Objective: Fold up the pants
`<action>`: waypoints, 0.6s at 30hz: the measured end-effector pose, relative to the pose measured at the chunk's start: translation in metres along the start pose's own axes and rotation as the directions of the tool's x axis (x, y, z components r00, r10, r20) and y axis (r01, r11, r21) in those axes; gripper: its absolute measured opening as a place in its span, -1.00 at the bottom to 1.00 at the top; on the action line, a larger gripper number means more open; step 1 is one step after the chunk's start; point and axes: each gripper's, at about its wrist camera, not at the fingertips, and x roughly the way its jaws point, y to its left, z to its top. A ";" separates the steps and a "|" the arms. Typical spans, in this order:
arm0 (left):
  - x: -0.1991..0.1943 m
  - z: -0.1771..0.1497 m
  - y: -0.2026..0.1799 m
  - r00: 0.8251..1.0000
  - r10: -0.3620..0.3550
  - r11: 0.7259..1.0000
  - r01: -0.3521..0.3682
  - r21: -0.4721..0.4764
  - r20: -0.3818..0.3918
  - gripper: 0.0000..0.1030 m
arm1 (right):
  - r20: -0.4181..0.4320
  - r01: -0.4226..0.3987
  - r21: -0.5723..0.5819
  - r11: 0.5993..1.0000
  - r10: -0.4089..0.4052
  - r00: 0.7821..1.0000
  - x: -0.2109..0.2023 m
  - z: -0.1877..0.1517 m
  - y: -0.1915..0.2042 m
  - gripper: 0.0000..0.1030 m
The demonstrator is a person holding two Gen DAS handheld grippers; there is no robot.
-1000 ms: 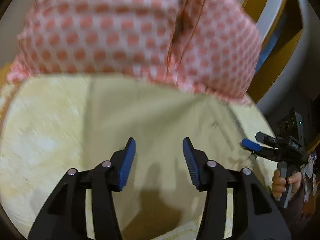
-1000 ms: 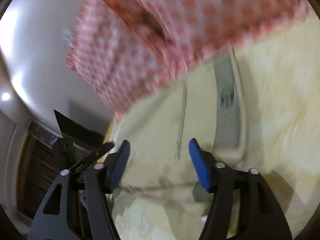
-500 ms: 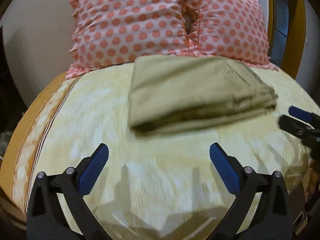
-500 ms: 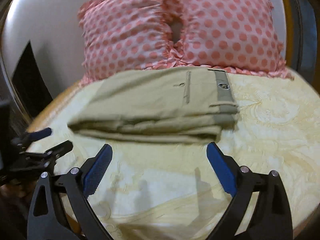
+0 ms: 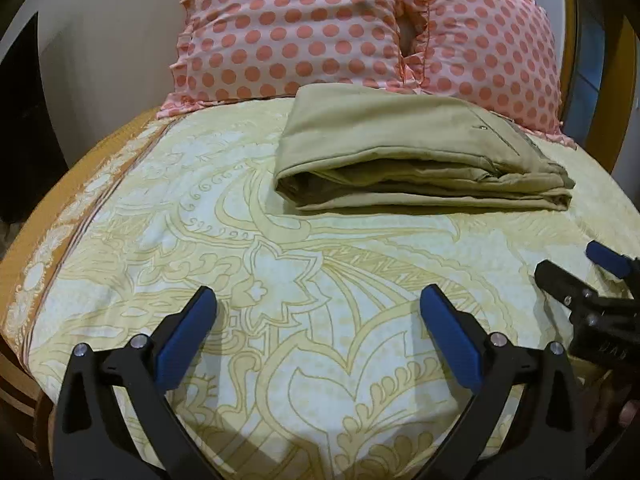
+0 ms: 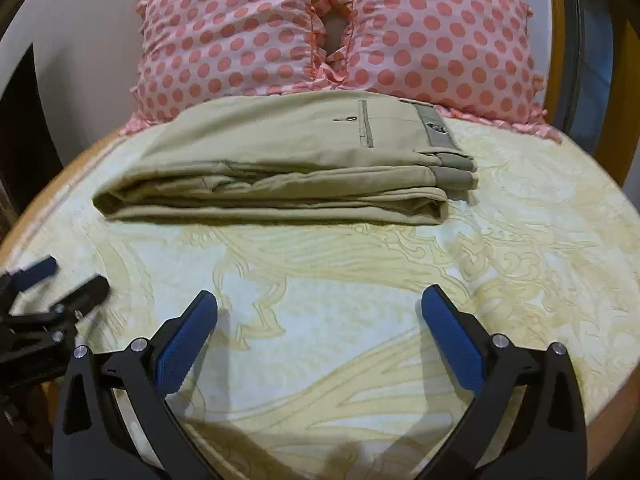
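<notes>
The pants [image 5: 404, 148] lie folded into a flat, several-layer bundle on the bed [image 5: 280, 280], which is covered with a yellow and pale patterned bedspread [image 6: 360, 300]. The pants are taken here as the landmark. Just behind the pants, two pink pillows with coral dots [image 5: 304, 28] stand side by side against the wall, and the far edge of the pants touches their lower frill. In the right wrist view the waistband [image 6: 436, 132] with a button is at the right end of the pants, and a narrow back pocket slit [image 6: 364, 122] is seen on the top layer. The folded edges of the layers face the cameras.

The left gripper [image 5: 318, 310] hangs above the bedspread, well in front of the pants, and its jaws are spread wide with nothing between them. The right gripper [image 6: 320, 310] is also in front of the pants, apart from them, and its jaws are spread wide and hold nothing. In each wrist view the other gripper shows at the edge of the picture, in front of the pants and off to the side. A small part of what is probably the person's hand [image 5: 624, 412] appears at the lower right edge of the left wrist view, but it is too dark to be sure.
</notes>
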 end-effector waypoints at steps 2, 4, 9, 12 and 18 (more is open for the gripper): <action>0.000 0.000 -0.001 1.000 0.003 1.000 -0.003 -0.008 0.005 0.97 | 0.023 0.009 0.010 1.000 -0.009 1.000 -0.001 -0.003 0.001 0.97; -0.001 -0.001 -0.001 1.000 0.003 1.000 -0.003 -0.009 0.015 0.97 | 0.029 0.017 0.013 1.000 -0.018 0.999 -0.001 -0.003 0.001 0.97; -0.001 -0.001 -0.001 1.000 0.001 1.000 -0.001 -0.008 0.024 0.97 | 0.035 0.023 0.018 1.000 -0.024 0.999 -0.001 -0.003 0.001 0.97; -0.001 -0.002 -0.001 1.000 0.002 1.000 -0.001 -0.009 0.024 0.97 | 0.034 0.024 0.018 1.000 -0.024 0.999 0.000 -0.003 0.001 0.97; -0.001 -0.002 -0.001 1.000 0.002 1.000 -0.002 -0.010 0.024 0.97 | 0.037 0.020 0.016 1.000 -0.021 0.999 0.000 -0.003 -0.001 0.97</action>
